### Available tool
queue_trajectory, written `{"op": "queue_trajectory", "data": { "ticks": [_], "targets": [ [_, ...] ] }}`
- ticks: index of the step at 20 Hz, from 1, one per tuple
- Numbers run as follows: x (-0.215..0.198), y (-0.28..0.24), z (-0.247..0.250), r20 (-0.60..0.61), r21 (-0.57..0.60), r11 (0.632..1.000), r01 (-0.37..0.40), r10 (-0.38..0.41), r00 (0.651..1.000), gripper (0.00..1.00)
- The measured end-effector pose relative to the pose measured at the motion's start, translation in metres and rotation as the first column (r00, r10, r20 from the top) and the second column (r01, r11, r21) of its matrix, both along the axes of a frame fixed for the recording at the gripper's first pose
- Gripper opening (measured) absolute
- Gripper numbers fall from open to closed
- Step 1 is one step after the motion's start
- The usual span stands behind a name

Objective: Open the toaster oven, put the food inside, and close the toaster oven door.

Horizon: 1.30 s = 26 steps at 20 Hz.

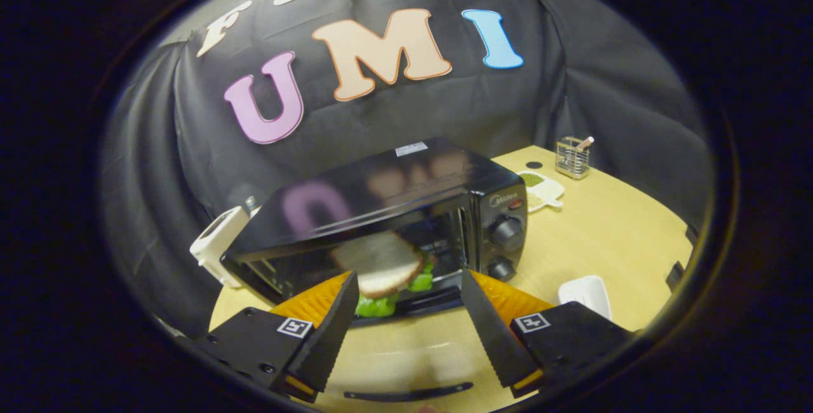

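1. The claw point(406, 330) stands wide, its two fingers spread and pressing on nothing.
2. The sandwich point(383, 268), bread over green lettuce, sits ahead of the fingers at the mouth of the toaster oven point(387, 209); whether it rests fully on the rack inside I cannot tell.
3. The oven door point(406, 362) lies dropped flat toward the claw, its handle nearest us, which leaves the cavity reachable.
4. I judge the food delivered and the door the step left; the handle lies just below the fingers.
5. The worktop point(603, 235) offers open room to the right of the oven, with a white dish point(587, 292) near the right finger and a wire holder point(572, 157) well beyond.
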<state>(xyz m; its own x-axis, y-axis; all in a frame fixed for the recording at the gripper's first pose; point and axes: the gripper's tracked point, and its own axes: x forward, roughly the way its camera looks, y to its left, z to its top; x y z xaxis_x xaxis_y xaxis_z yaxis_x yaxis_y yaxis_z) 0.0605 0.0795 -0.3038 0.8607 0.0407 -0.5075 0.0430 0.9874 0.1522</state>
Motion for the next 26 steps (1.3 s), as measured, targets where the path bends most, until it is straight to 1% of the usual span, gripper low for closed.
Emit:
{"op": "queue_trajectory", "data": {
  "ticks": [4,7,10,14,18,21,24,26],
  "targets": [
    [-0.046,-0.029,-0.001,-0.059,-0.074,0.997,0.019,-0.023,0.998,0.99],
    [-0.083,-0.048,-0.016,-0.144,-0.104,0.994,0.023,-0.038,0.989,0.99],
    [-0.112,-0.06,-0.04,-0.229,-0.144,0.99,0.002,-0.035,0.973,0.99],
    [-0.136,-0.061,-0.083,-0.339,-0.176,0.983,-0.058,-0.005,0.941,0.99],
    [-0.132,-0.045,-0.109,-0.395,-0.137,0.983,-0.123,0.059,0.917,1.0],
    [-0.125,-0.039,-0.117,-0.405,-0.126,0.979,-0.158,0.095,0.909,1.0],
    [-0.118,-0.034,-0.115,-0.408,-0.088,0.985,-0.148,0.1,0.907,1.0],
    [-0.117,-0.034,-0.11,-0.406,-0.089,0.985,-0.145,0.097,0.909,1.0]
  ]
}}
